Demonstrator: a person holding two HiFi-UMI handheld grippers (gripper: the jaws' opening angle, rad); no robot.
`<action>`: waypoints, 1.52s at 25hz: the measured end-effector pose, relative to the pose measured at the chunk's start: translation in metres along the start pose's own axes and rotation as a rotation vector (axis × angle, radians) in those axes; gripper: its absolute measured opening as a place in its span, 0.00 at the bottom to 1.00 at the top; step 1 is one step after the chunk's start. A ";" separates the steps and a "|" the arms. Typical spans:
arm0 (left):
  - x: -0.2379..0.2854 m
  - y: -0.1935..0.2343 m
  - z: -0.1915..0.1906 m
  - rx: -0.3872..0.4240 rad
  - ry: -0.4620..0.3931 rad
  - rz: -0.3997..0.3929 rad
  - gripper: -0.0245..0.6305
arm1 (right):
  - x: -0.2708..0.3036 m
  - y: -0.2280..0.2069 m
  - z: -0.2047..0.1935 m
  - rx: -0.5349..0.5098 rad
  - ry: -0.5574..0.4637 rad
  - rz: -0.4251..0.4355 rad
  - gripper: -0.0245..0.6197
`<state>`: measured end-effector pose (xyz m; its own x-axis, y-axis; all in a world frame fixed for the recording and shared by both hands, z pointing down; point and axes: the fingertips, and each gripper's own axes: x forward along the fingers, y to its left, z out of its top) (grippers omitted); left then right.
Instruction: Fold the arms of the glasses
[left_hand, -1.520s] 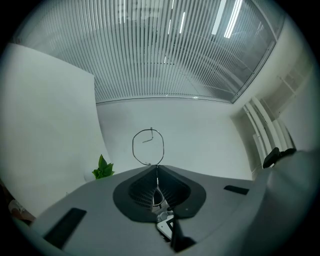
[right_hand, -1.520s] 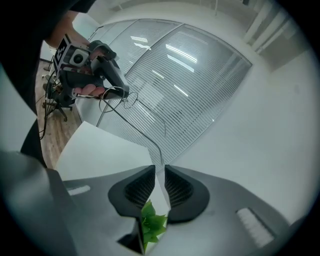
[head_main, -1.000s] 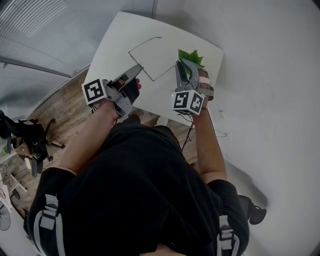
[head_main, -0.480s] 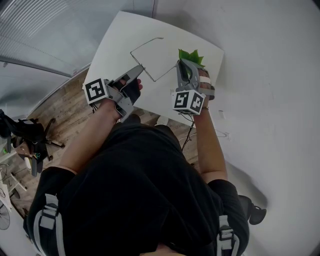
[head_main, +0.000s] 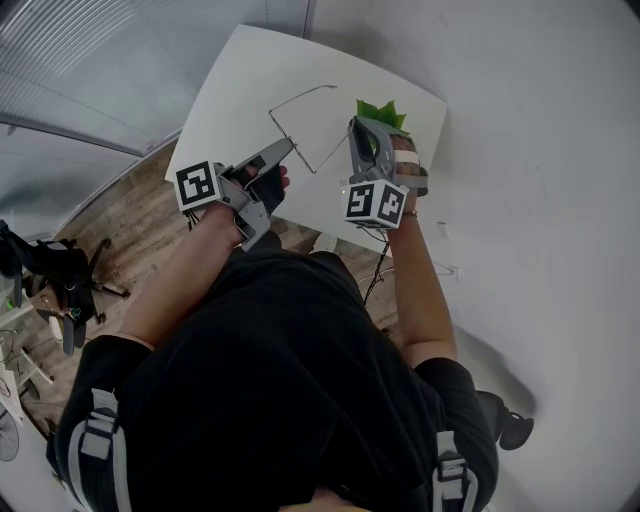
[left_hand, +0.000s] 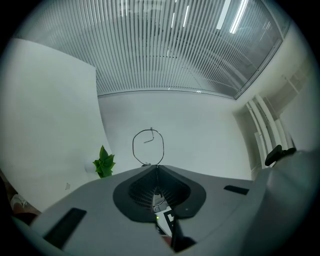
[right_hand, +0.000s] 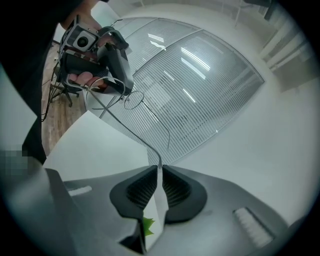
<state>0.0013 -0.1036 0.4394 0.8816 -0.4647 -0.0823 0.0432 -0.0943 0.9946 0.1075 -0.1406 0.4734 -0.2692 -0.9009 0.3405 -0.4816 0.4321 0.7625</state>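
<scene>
Over the white table (head_main: 250, 70) I hold the wire glasses (head_main: 292, 140) between both grippers: left gripper (head_main: 283, 150) clamped on the frame beside a lens rim, right gripper (head_main: 357, 128) clamped on one arm's tip.

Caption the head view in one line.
Left gripper and right gripper hold wire glasses over a white table.

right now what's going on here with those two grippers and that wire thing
A person holds a gripper in each hand above a white table. The left gripper is shut on the front of thin wire glasses, just below a lens rim. The right gripper is shut on the tip of one arm. The glasses hang in the air between them, that arm not yet folded. A small green plant shows beside the right gripper.
</scene>
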 end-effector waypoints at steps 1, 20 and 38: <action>0.000 0.000 0.000 -0.001 0.003 0.000 0.06 | 0.002 -0.001 0.002 -0.004 -0.003 0.001 0.10; 0.002 0.000 -0.010 -0.021 0.048 -0.009 0.06 | 0.012 0.004 0.030 -0.059 -0.052 0.028 0.10; 0.003 0.001 -0.015 -0.034 0.089 -0.015 0.06 | 0.022 0.017 0.065 -0.142 -0.133 0.083 0.10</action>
<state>0.0104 -0.0921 0.4414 0.9189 -0.3834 -0.0924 0.0707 -0.0702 0.9950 0.0397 -0.1500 0.4581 -0.4149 -0.8452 0.3369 -0.3335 0.4858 0.8079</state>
